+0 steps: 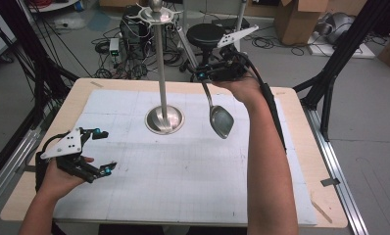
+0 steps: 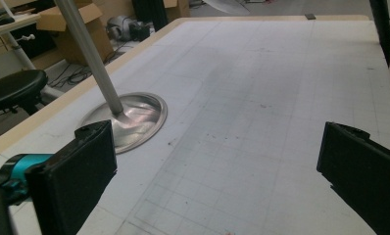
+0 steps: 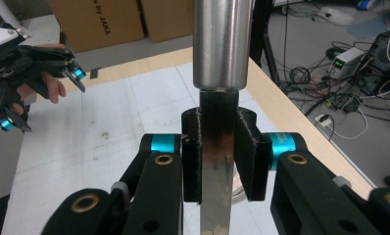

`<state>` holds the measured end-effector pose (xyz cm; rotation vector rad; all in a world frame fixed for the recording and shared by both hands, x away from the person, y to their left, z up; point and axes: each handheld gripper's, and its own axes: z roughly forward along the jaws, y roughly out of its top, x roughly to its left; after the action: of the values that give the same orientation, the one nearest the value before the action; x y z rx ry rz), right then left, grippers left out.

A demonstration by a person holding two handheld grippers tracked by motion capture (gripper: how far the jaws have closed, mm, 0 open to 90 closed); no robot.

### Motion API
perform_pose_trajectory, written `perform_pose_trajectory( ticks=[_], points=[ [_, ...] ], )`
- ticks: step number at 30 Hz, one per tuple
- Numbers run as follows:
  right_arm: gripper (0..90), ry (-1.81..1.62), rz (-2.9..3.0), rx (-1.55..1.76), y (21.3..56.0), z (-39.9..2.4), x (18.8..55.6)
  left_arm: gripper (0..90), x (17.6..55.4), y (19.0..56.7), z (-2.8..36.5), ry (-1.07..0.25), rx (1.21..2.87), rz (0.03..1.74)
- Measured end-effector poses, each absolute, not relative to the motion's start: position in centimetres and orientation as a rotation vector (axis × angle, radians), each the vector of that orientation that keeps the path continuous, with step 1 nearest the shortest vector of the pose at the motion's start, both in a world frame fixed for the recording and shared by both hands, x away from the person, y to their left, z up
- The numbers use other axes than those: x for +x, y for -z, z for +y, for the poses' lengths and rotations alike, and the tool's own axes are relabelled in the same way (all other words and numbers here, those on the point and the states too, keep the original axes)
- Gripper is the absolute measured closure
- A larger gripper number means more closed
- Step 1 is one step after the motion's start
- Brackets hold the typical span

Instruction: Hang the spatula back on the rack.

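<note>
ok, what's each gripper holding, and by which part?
Right gripper: shut on the spoon, by its handle, bowl hanging down. Left gripper: open, nothing held.

spoon (image 3: 217,196) handle: middle clamped out of sight between pads, lower end cut by bottom edge | stand pole (image 3: 221,41): top cut off, blurred close up | stool (image 2: 14,90): cut by left edge | right gripper (image 1: 213,74): fingertips too small to separate

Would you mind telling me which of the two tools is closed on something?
The right tool, raised beside the stand, grips a metal spoon by its handle; the left tool rests open and empty.
</note>
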<state>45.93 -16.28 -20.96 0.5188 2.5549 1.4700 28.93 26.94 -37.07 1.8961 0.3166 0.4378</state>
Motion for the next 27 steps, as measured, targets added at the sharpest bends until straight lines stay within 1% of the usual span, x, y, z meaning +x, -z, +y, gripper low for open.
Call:
perform_pose_trajectory(
  ticks=[18,20,22,24,27],
  points=[
    [74.2,-1.401,2.579,0.502,21.6,-14.4,46.1,1.7,28.8,37.1,26.9,-0.437,1.891,0.316],
    [72.8,-1.371,2.584,0.500,21.8,-14.1,46.1,1.7,28.8,37.1,26.9,-0.438,1.890,0.317],
    [68.2,-1.393,2.560,0.506,21.7,-14.1,46.0,1.7,28.9,37.1,26.9,-0.437,1.893,0.316],
    [69.3,-1.397,2.544,0.501,21.4,-14.0,45.9,1.7,28.9,37.1,26.9,-0.436,1.892,0.313],
    [66.2,-1.399,2.531,0.507,21.0,-14.0,45.8,1.7,28.8,37.0,26.9,-0.435,1.891,0.312]
  ],
)
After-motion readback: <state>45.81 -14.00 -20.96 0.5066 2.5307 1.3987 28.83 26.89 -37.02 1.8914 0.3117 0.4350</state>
